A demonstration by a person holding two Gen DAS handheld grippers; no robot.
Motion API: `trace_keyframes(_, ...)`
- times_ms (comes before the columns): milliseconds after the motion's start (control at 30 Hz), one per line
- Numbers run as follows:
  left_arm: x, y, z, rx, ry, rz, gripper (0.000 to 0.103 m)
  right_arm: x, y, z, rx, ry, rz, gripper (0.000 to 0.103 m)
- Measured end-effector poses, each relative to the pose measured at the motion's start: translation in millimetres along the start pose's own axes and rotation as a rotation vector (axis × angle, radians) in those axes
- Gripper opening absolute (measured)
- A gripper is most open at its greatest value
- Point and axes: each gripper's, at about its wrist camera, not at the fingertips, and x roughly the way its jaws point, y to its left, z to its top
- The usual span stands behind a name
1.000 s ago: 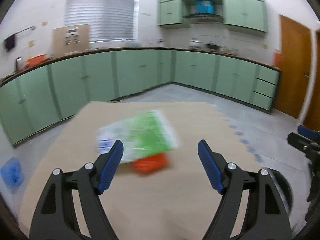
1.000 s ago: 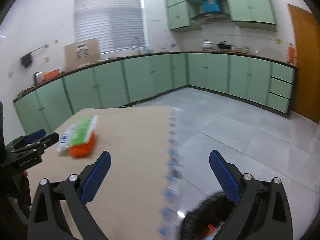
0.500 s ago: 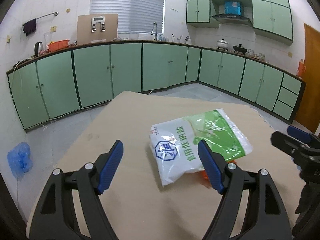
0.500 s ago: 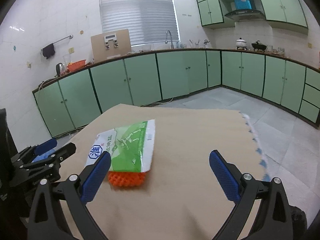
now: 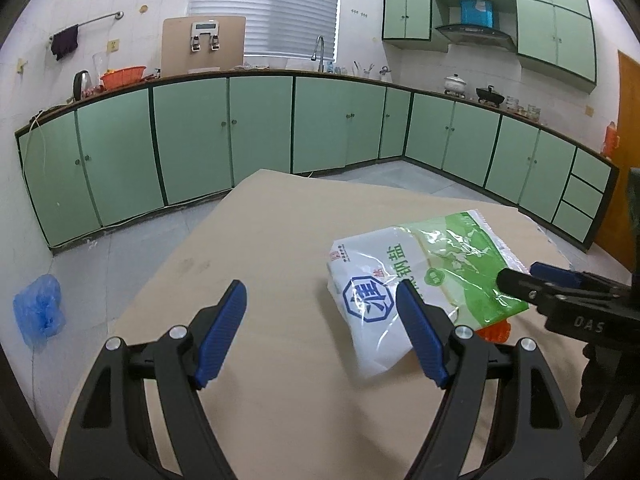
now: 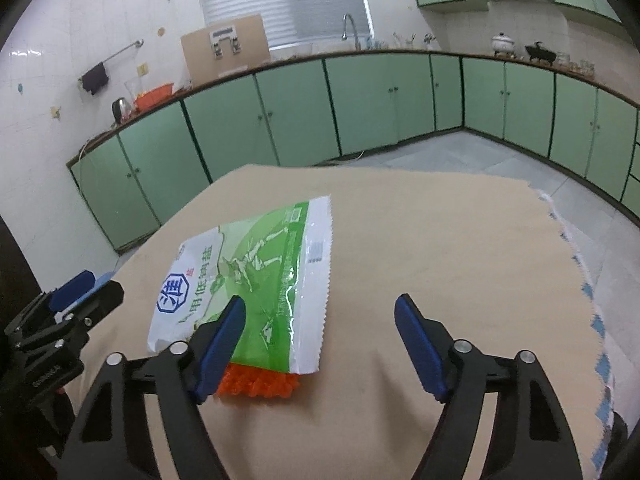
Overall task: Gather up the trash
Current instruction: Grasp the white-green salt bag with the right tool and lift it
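Right tool angled down over the table, jaws just narrowed yet apart, gripping nothing; salt bag at ten o'clock off its left pad, lying atop an orange mesh scrap. Left tool likewise wide, empty (bag at two o'clock). Approach step, judging so; next: centre over the bag's edge, then close.
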Motion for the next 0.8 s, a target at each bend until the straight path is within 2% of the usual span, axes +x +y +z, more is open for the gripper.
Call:
trace_keyframes(100,2,2,0,-0.004,0.001,0.002,0.075,9,2,0,-0.011,0.034,0.024,0.059)
trace_keyframes(167,3,1,0,-0.006,0.004,0.004,0.075,10,4,-1,-0.025,0.046,0.036,0.047)
trace_keyframes(200,3,2,-1,-0.007,0.005,0.004,0.075,10,5,-1,-0.032,0.047,0.039,0.045)
trace_keyframes(333,3,3,-2,-0.007,0.006,0.007,0.075,2,6,-1,-0.034,0.032,0.059,0.02)
trace_keyframes(433,3,2,-2,-0.003,0.004,0.01,0.076,-7,6,0,-0.038,0.013,0.079,0.012)
trace_keyframes(467,3,2,-1,-0.002,0.003,0.012,0.076,-10,8,1,-0.042,0.006,0.082,0.005)
trace_keyframes(800,-4,-1,-1,-0.015,0.005,0.0,0.076,-57,12,8,-0.053,-0.092,0.127,0.001)
